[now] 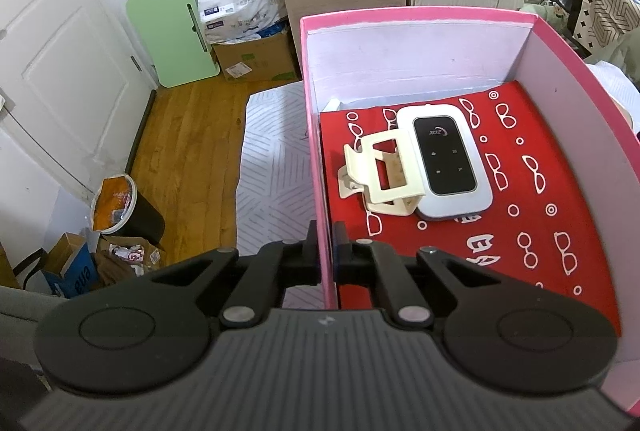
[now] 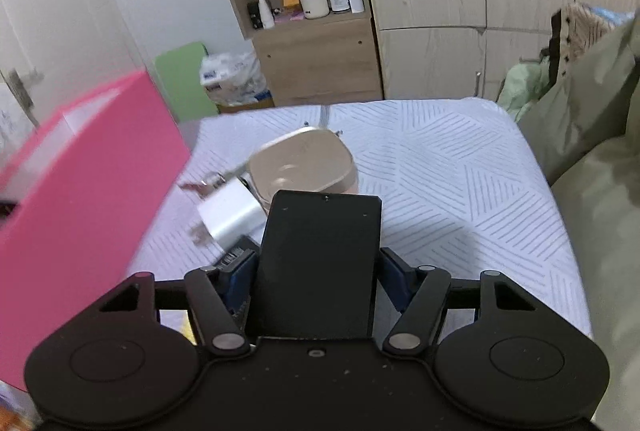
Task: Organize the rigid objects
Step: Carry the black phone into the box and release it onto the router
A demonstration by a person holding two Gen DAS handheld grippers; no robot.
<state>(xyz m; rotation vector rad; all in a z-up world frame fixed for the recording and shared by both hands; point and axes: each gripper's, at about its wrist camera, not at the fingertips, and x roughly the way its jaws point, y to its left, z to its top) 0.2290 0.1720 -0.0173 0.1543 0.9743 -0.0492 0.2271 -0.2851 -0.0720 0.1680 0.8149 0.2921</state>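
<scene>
My left gripper (image 1: 324,231) is shut on the left wall of a pink box (image 1: 416,16), one finger outside and one inside. The box has a red patterned lining. On the lining lie a white pocket device with a black panel (image 1: 446,163) and a cream hair claw clip (image 1: 384,171), which touch each other. My right gripper (image 2: 318,273) is shut on a flat black slab (image 2: 320,243), with the pads against its two long sides. Beyond the slab on the bed are a white charger plug (image 2: 230,215), a beige rounded case (image 2: 304,167) and a blurred metal piece (image 2: 208,185). The pink box (image 2: 80,211) stands to the left.
The bed cover (image 2: 440,183) is white with grey line patterns. Olive fabric (image 2: 592,171) piles up at the bed's right edge. Left of the bed is a wooden floor (image 1: 188,135) with a green board (image 1: 172,31), a cardboard box (image 1: 256,59) and a bin (image 1: 124,207). A shelf unit (image 2: 316,43) stands behind.
</scene>
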